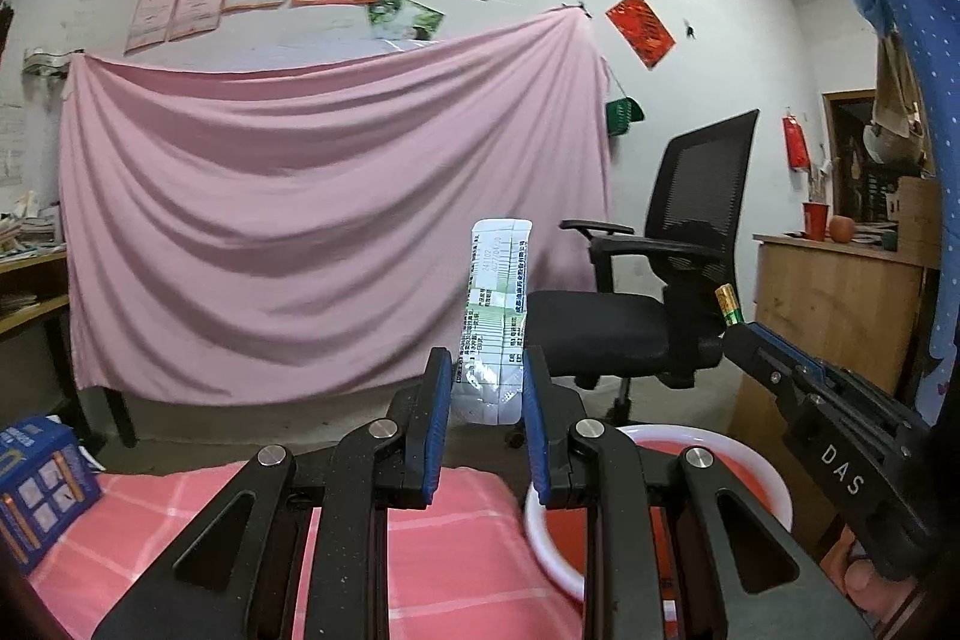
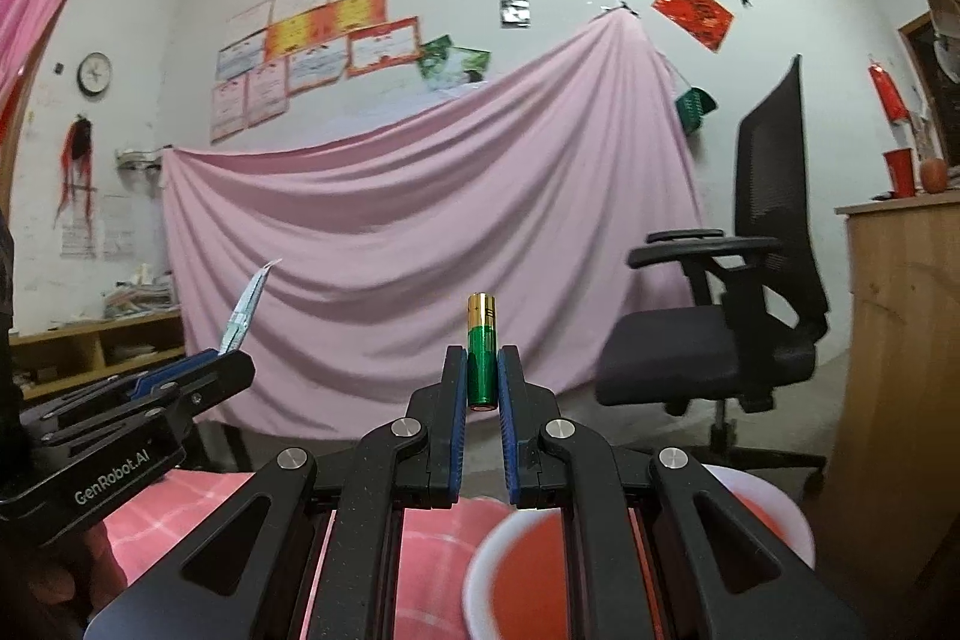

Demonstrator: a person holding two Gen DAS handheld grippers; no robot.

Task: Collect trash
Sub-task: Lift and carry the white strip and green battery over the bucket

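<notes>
Basin [image 2: 480,568] rim half hidden behind right gripper [image 2: 482,370] clamping battery [image 2: 482,349].

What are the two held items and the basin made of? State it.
Packet in left gripper: thin glossy plastic or foil, creased and printed. Battery in right gripper: metal, shiny green-and-gold wrap. Basin: probably smooth moulded plastic.

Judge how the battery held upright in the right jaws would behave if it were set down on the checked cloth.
The battery is a smooth cylinder, so it probably rolls when laid flat. It is narrow for its height, so stood upright on the soft checked cloth it likely tips.
</notes>
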